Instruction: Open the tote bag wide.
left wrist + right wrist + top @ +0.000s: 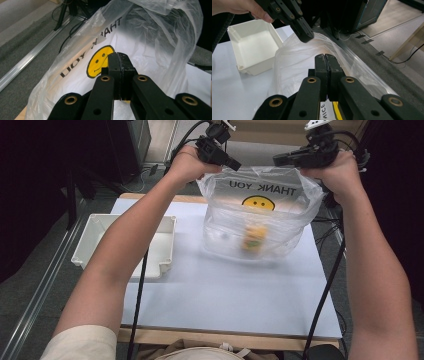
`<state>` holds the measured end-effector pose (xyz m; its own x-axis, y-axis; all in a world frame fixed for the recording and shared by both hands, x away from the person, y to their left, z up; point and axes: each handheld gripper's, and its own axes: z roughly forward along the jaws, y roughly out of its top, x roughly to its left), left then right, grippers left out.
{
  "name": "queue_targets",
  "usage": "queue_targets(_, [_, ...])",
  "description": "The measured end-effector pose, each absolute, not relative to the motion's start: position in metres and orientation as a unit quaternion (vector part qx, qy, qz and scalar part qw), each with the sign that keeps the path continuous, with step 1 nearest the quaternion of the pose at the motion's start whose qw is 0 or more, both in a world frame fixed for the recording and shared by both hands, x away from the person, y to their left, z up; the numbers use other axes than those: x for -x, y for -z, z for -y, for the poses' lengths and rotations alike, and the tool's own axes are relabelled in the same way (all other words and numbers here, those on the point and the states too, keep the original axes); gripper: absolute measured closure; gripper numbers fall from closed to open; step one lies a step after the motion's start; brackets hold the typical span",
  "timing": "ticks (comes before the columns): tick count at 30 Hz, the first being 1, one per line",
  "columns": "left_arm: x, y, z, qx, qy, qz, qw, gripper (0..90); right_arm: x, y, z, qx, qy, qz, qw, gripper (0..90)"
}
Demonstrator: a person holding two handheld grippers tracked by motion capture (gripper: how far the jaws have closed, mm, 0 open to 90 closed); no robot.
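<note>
A clear plastic bag [260, 220] printed with "THANK YOU" and a yellow smiley face [258, 202] hangs upright over the white table top, its rim pulled up between my two grippers. My left gripper [235, 166] is shut on the rim's left end, and my right gripper [278, 159] is shut on the right end. A blurred yellow item [254, 239] lies inside the bag near its bottom. The left gripper view has the left gripper [117, 55] with jaws pressed together against the bag [150, 37]. The right gripper view has the right gripper [325, 57] likewise shut at the bag [294, 65], with the left gripper [307, 38] across from it.
An open white bin [100, 235] sits on the left part of the table, partly under my left forearm. The white table surface [225, 290] spreads toward me below the bag. Black cables [325, 290] trail down from both grippers. Floor and a metal rail lie to the left.
</note>
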<state>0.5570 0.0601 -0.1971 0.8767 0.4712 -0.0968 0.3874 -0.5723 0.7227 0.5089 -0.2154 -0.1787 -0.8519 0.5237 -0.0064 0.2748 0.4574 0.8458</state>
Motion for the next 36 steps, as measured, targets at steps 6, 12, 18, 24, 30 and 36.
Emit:
queue_targets(6, [-0.565,0.204,-0.051,-0.877,-0.057,-0.253,0.404,90.0,-0.522,0.186,0.197,-0.246,-0.456,-0.845,0.134,90.0])
queue_targets(12, [-0.575,0.22,-0.042,-0.879,-0.048,-0.263,0.395,90.0,-0.529,0.2,0.183,-0.245,-0.457,-0.845,0.128,89.8])
queue_targets(18, [-0.578,0.241,-0.035,-0.879,-0.039,-0.271,0.391,89.9,-0.533,0.227,0.189,-0.265,-0.448,-0.846,0.114,88.8])
queue_targets(24, [-0.574,0.267,-0.031,-0.887,-0.031,-0.274,0.371,89.5,-0.528,0.251,0.197,-0.286,-0.436,-0.846,0.112,88.8])
queue_targets(30, [-0.566,0.286,-0.029,-0.891,-0.016,-0.277,0.359,88.6,-0.518,0.267,0.203,-0.305,-0.425,-0.845,0.112,88.8])
queue_targets(36, [-0.554,0.301,-0.032,-0.892,-0.009,-0.281,0.355,88.2,-0.507,0.28,0.213,-0.312,-0.418,-0.845,0.119,88.7])
